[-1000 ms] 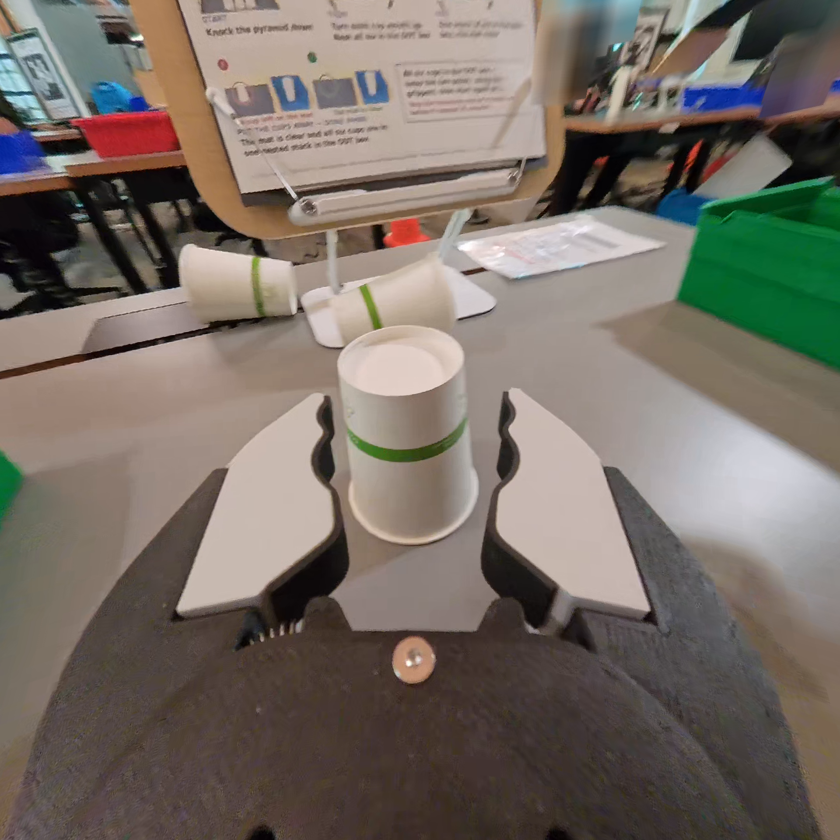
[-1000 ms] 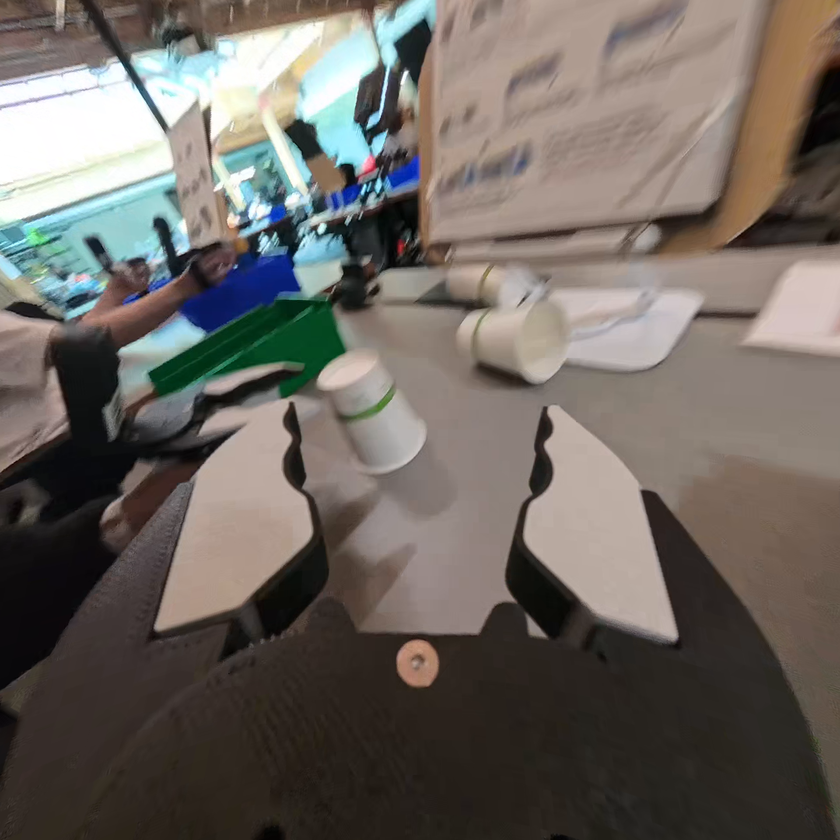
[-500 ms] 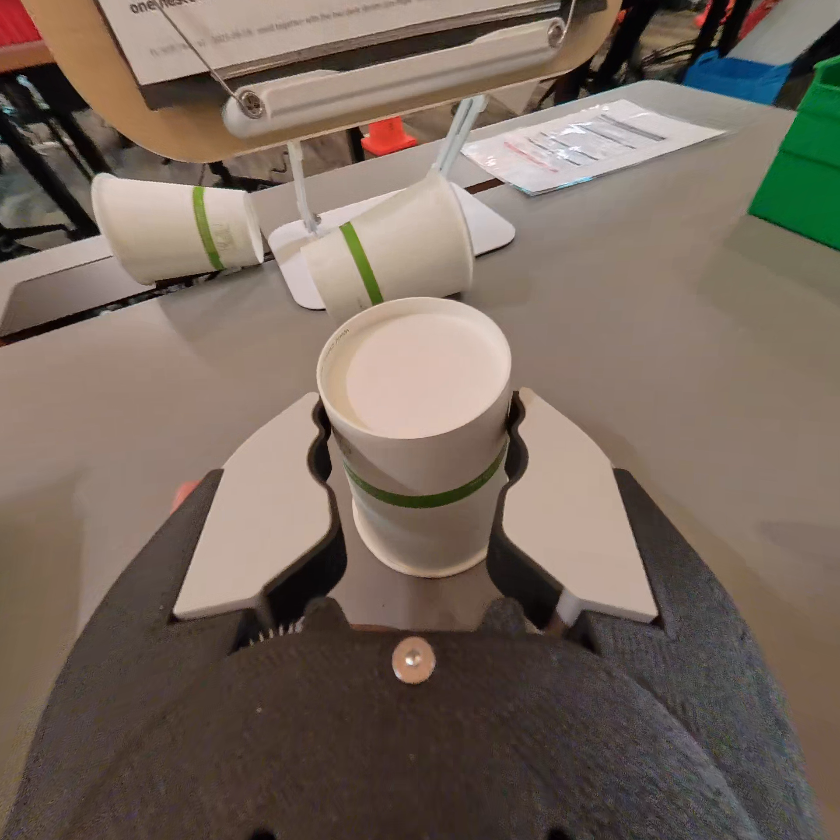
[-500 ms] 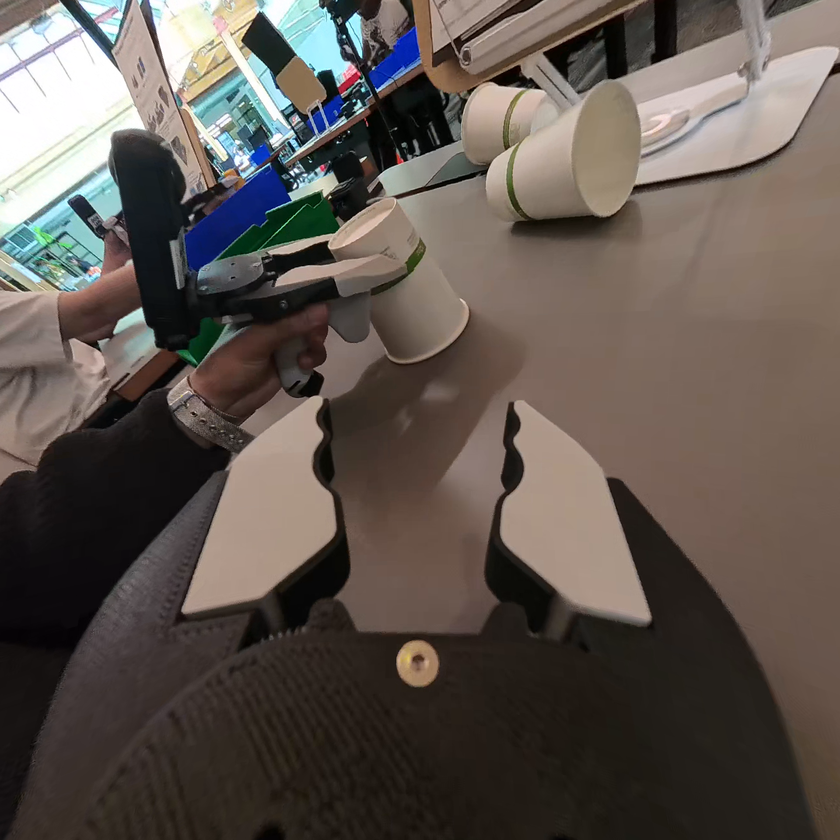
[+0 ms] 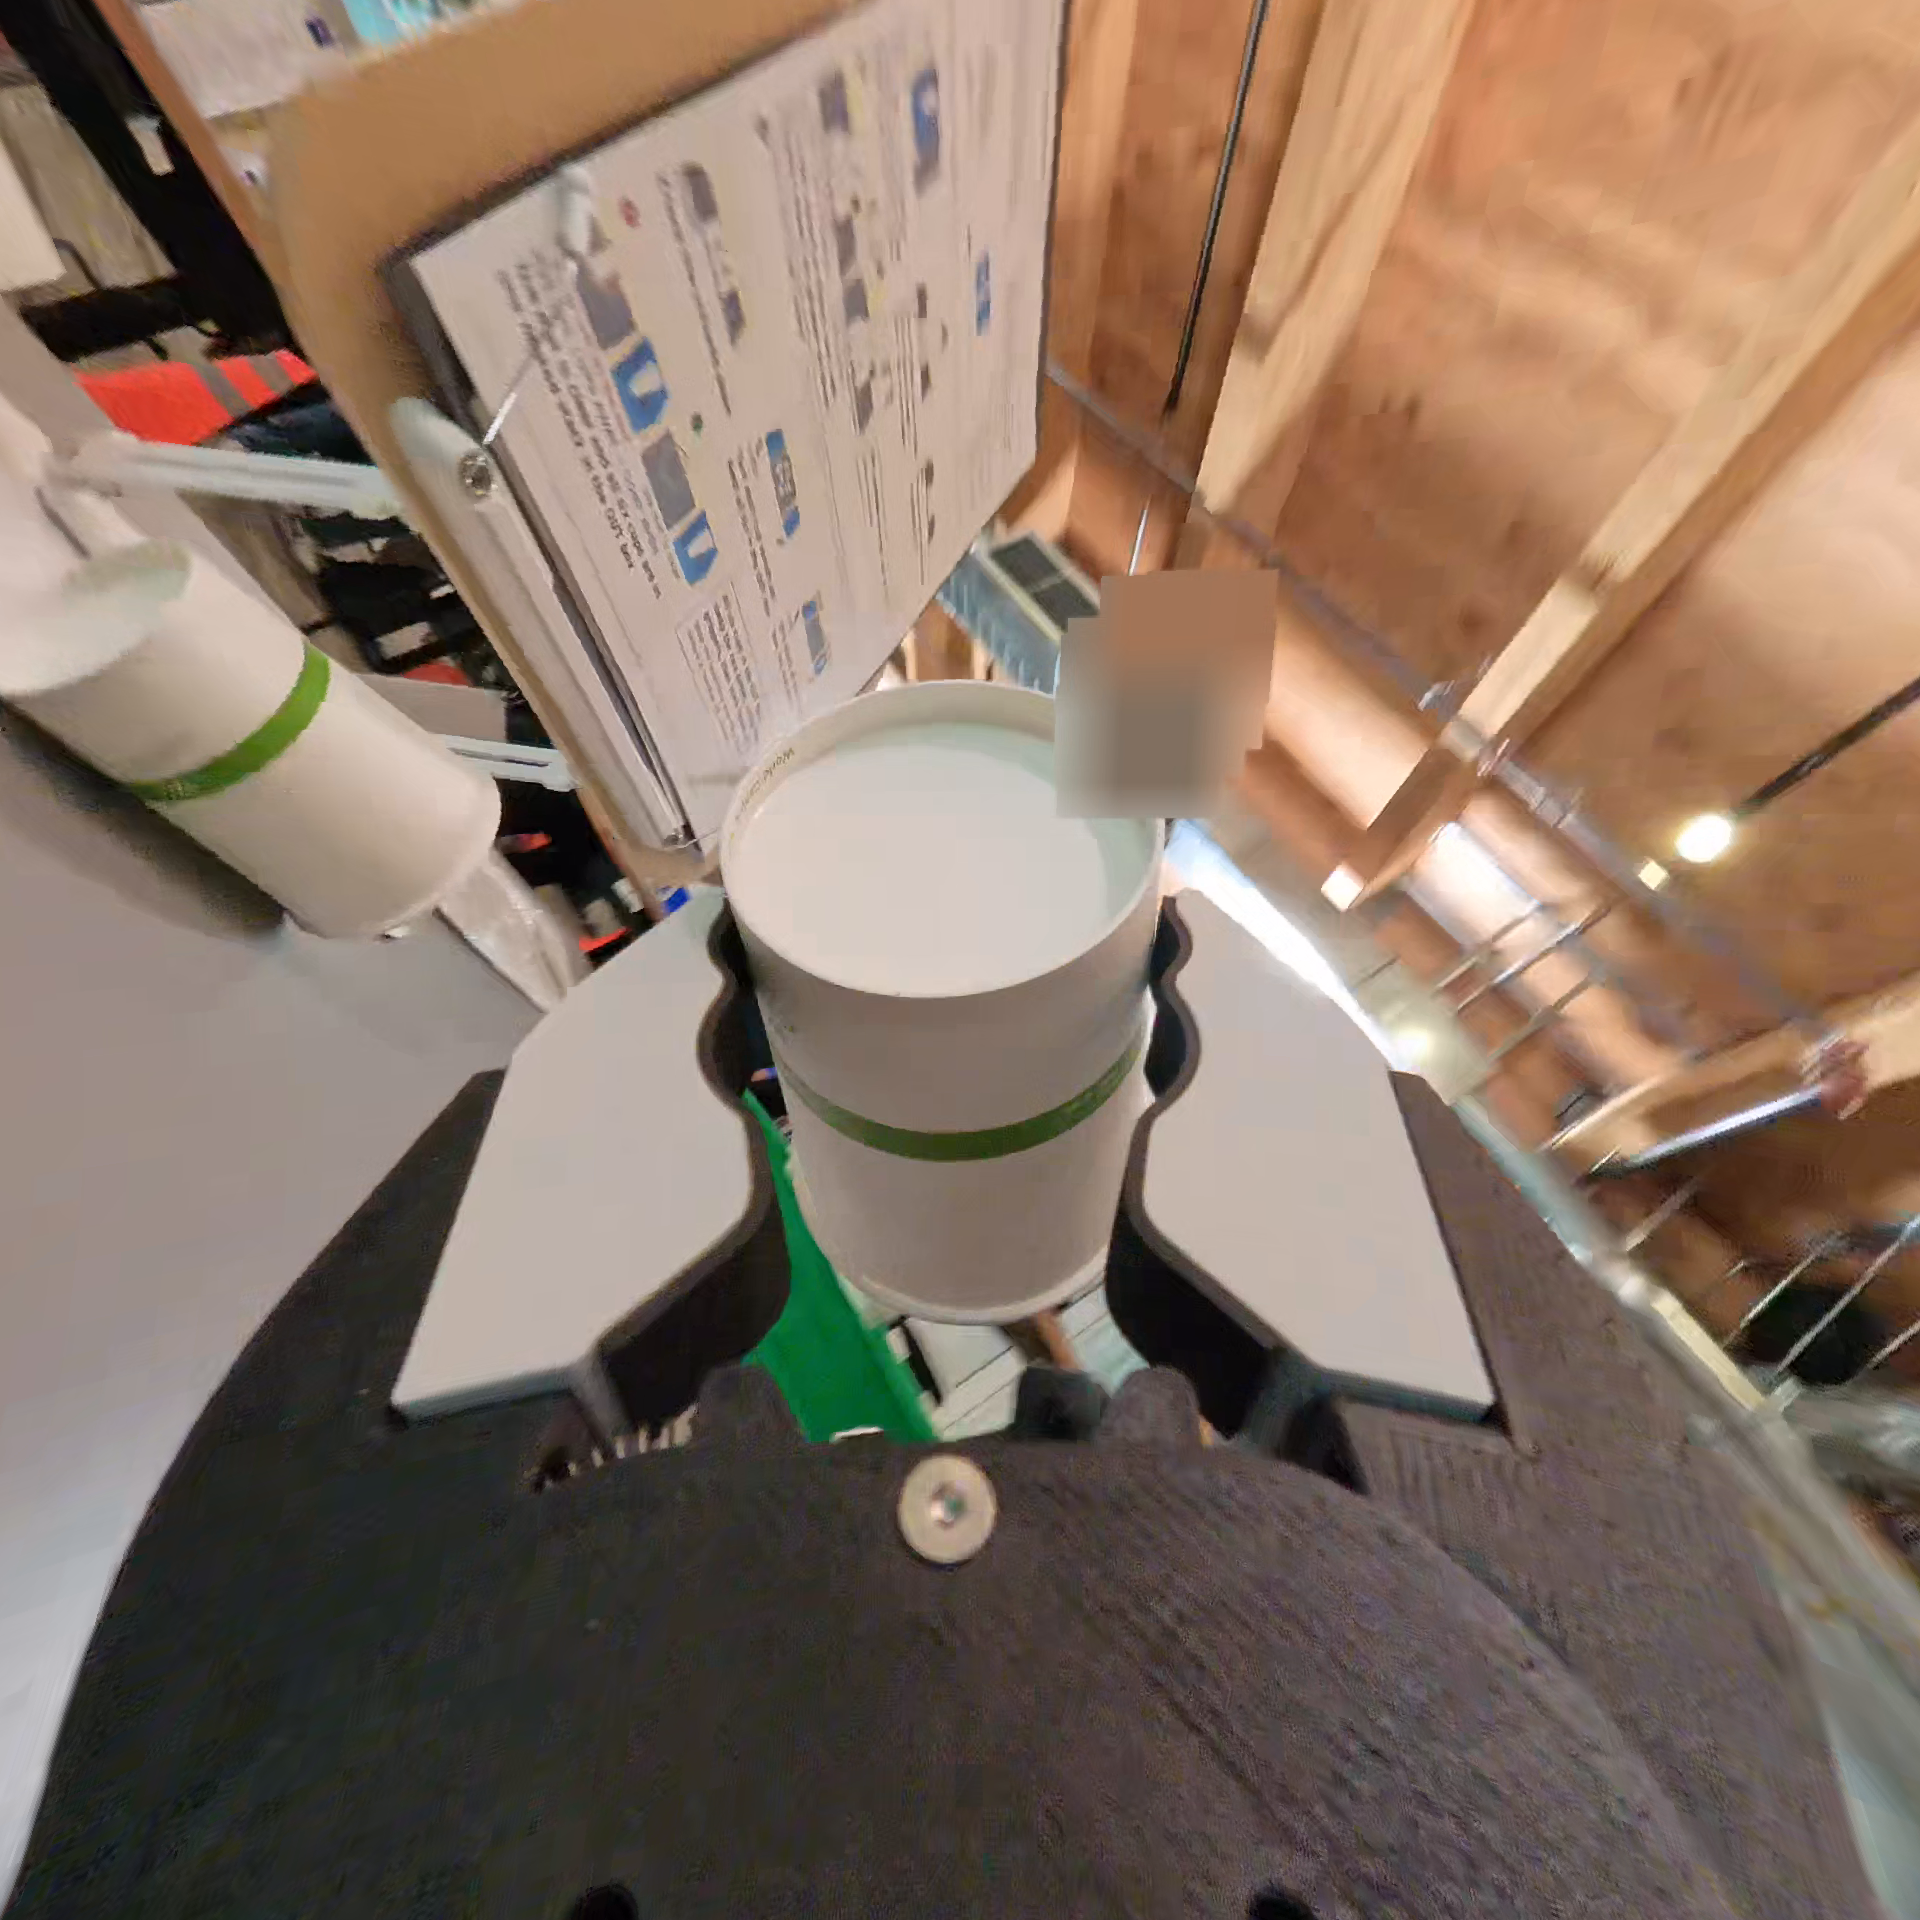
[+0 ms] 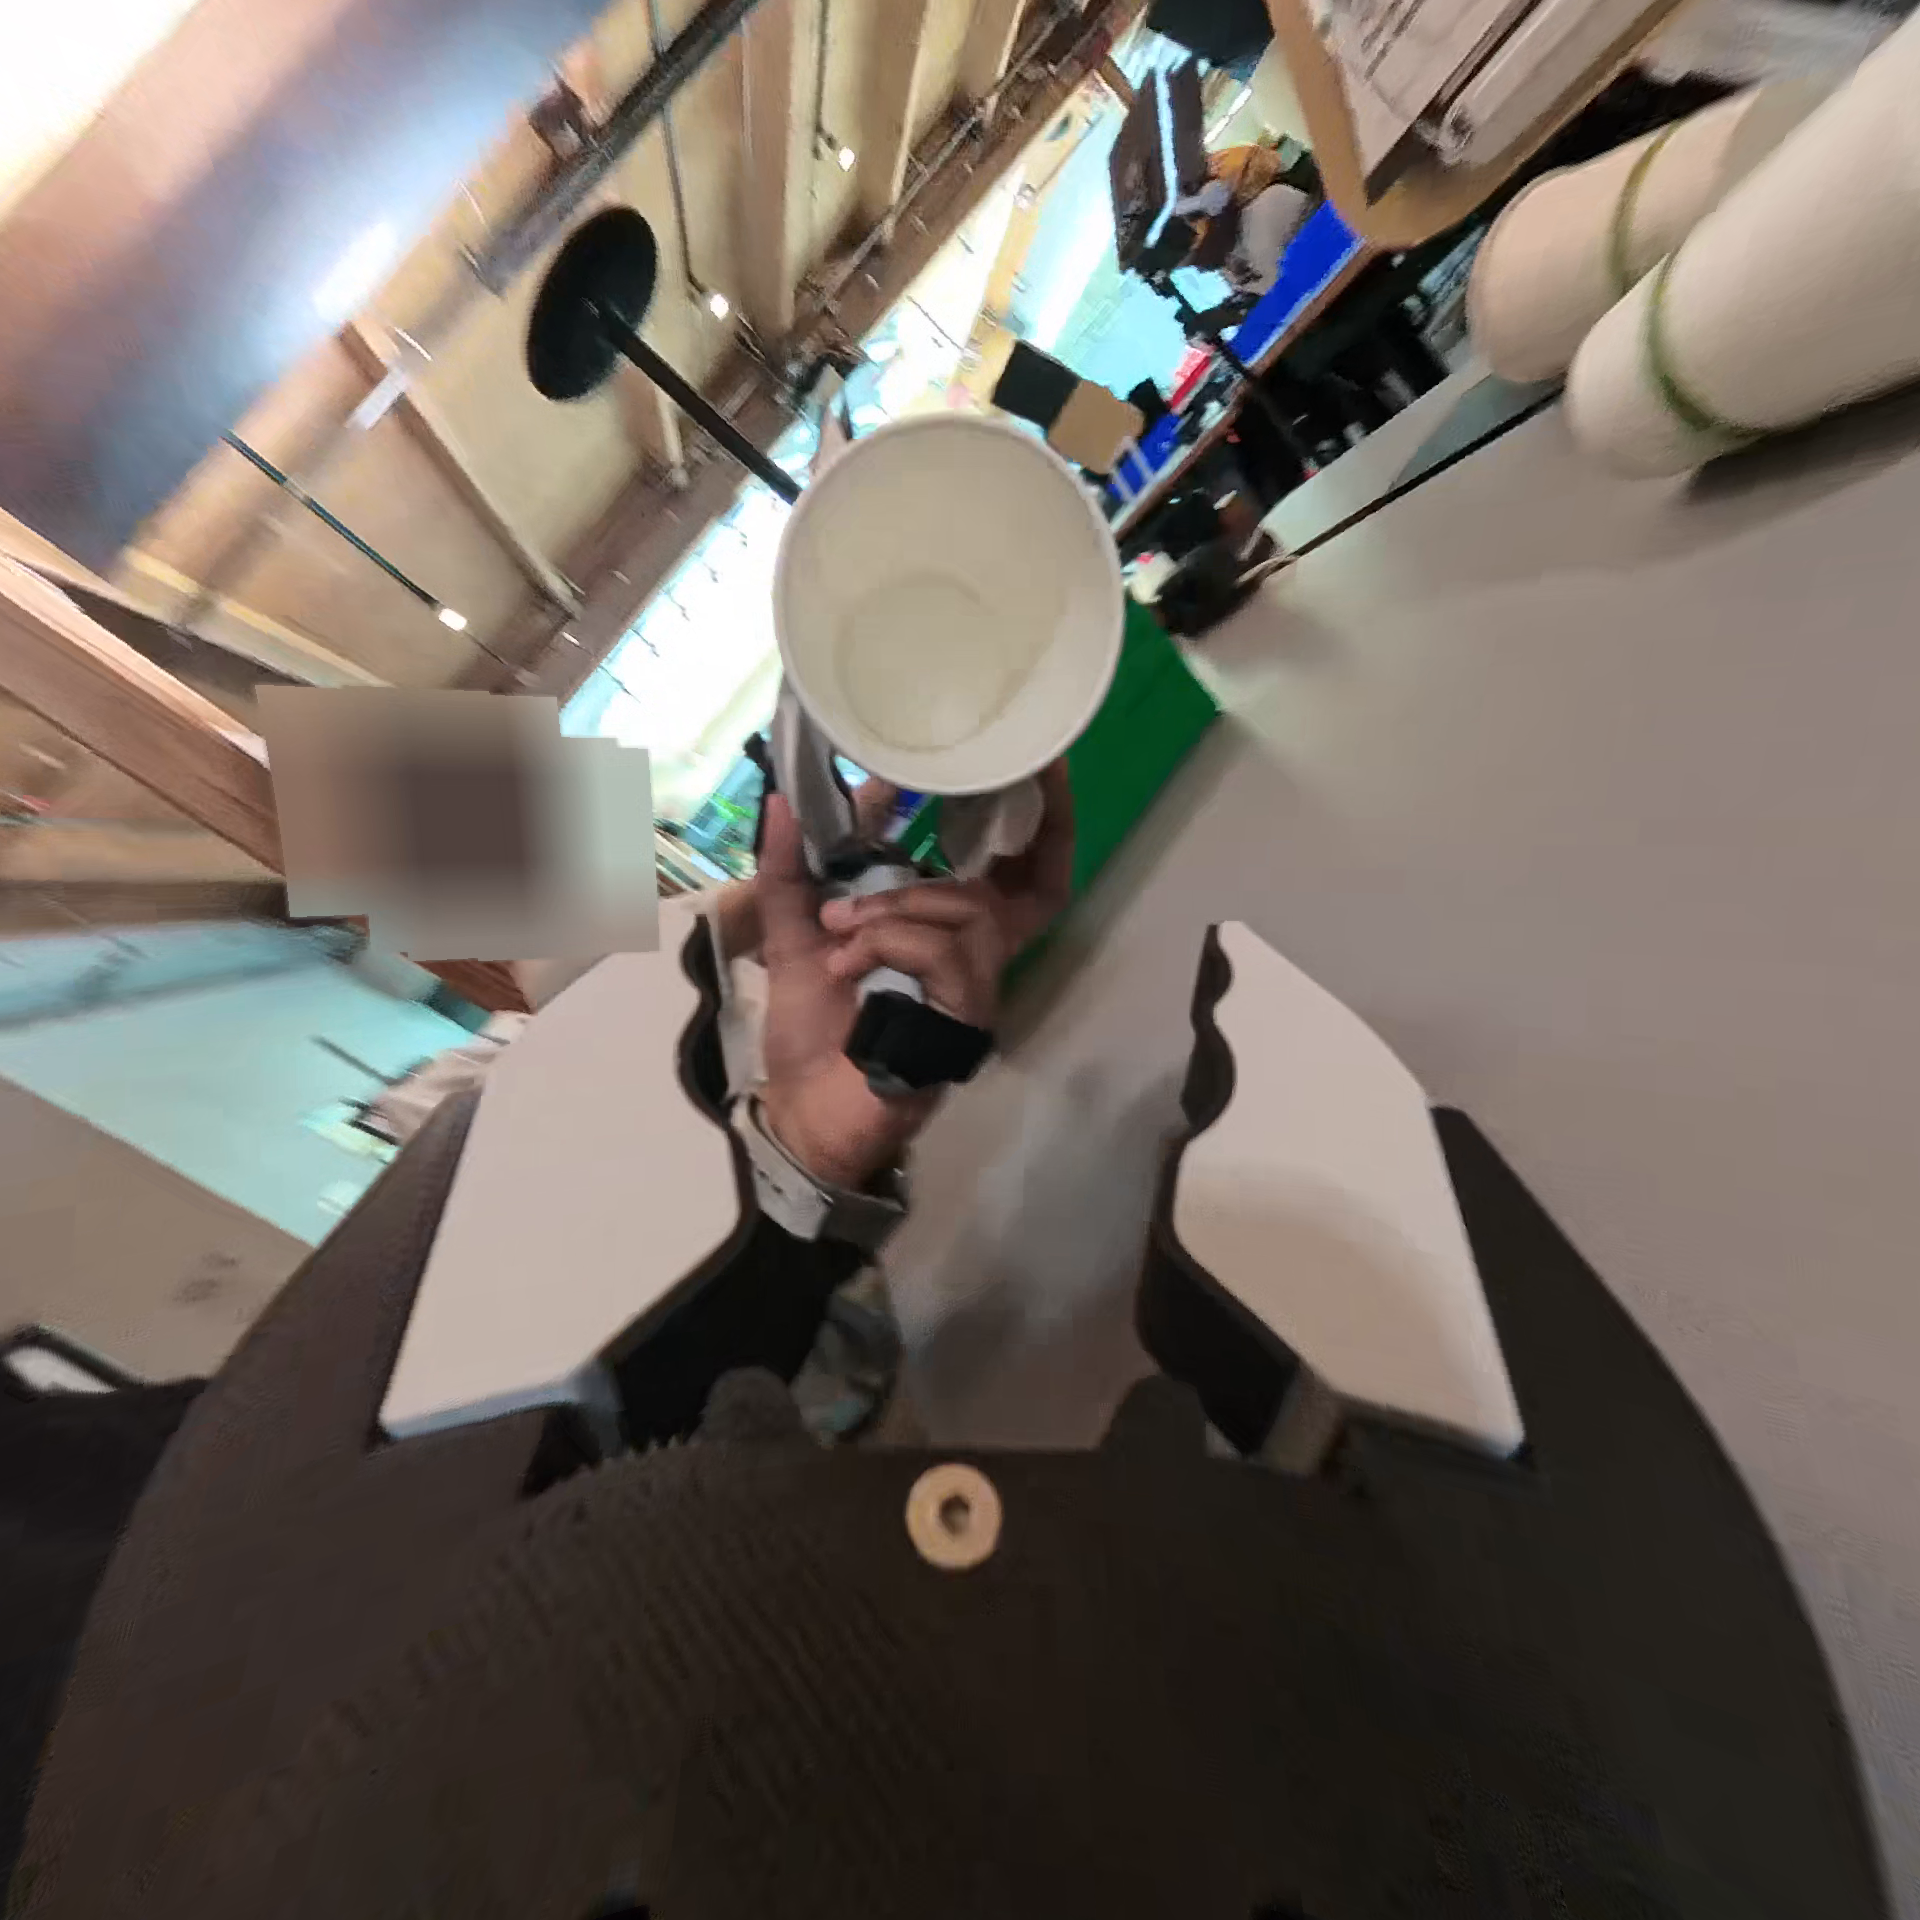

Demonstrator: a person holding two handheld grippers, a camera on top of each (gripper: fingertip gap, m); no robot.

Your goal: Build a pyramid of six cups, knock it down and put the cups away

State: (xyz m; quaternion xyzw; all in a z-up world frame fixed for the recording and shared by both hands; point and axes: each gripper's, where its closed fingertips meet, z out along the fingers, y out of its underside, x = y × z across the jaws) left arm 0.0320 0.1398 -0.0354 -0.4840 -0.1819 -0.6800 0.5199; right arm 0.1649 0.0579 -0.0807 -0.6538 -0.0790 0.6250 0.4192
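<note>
My left gripper [image 5: 940,940] is shut on a white paper cup with a green band [image 5: 951,1029], held off the table and rolled sideways, its flat base toward the camera. The same cup [image 6: 945,603] shows in the right wrist view with its open mouth toward me, held by the left gripper in a person's hand [image 6: 883,956]. My right gripper [image 6: 945,987] is open and empty, a little way short of that hand. Another banded cup [image 5: 260,748] lies on its side on the grey table [image 5: 156,1143]. Two lying cups [image 6: 1714,301] show at the right wrist view's upper right.
A clipboard with a printed sheet [image 5: 748,395] stands on a white stand behind the lying cups. A green bin [image 6: 1122,748] sits at the table's far side; a part of it [image 5: 821,1330] shows between the left fingers. Wooden ceiling beams fill both views.
My left gripper has closed on the upright cup, lifted it off the table and rolled it sideways. My right gripper has tilted up to face the raised cup and stays open.
</note>
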